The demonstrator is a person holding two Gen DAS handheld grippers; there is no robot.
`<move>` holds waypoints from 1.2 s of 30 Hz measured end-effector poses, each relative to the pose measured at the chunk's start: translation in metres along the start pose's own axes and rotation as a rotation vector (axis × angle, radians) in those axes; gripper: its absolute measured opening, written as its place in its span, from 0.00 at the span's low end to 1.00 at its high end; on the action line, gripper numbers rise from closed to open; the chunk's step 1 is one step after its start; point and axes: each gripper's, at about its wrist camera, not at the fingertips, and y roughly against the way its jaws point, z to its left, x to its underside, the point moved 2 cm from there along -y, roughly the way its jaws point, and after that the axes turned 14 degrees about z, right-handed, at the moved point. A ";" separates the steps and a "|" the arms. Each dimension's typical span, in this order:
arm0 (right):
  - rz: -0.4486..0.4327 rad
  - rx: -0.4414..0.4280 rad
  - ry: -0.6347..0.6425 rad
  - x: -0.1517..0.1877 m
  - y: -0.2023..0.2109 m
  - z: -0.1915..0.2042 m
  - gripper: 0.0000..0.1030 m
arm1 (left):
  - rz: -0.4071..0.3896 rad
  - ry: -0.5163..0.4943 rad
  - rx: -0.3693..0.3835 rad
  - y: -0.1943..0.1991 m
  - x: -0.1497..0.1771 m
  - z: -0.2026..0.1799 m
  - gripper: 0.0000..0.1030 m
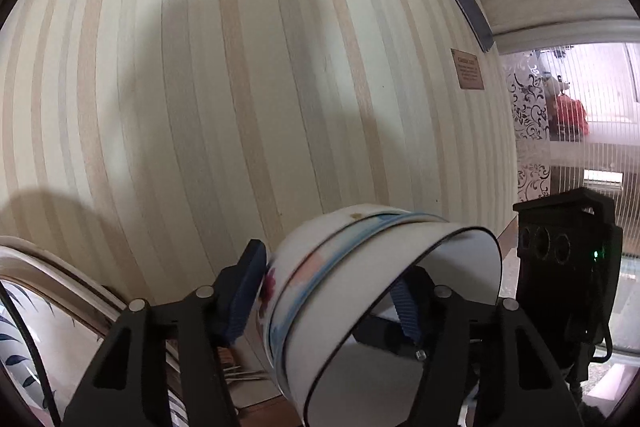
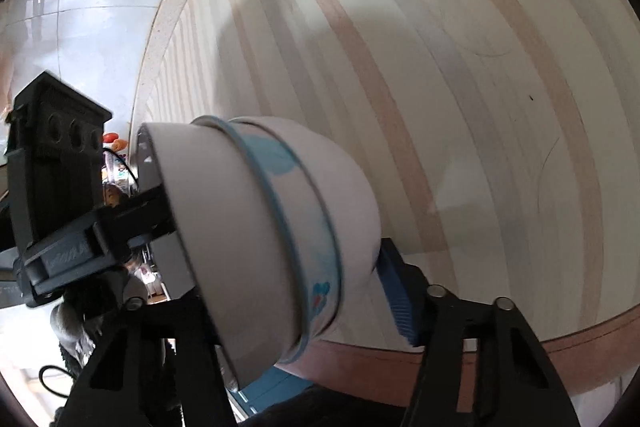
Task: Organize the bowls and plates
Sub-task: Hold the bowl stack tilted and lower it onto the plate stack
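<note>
Striped wall (image 1: 240,87) behind, nested white bowls (image 1: 380,287), blue-banded, tilted sideways

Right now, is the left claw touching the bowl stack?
Touching. The left wrist view shows the left claw clamping the stack of nested bowls: one blue finger pad presses the outer wall, the other sits inside the rim.

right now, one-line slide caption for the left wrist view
Left gripper holds nested bowls sideways before a striped wall.
</note>
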 end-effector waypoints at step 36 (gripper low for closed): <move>0.104 -0.001 0.152 -0.032 -0.021 0.110 0.57 | -0.145 0.177 0.019 0.073 0.060 0.049 0.54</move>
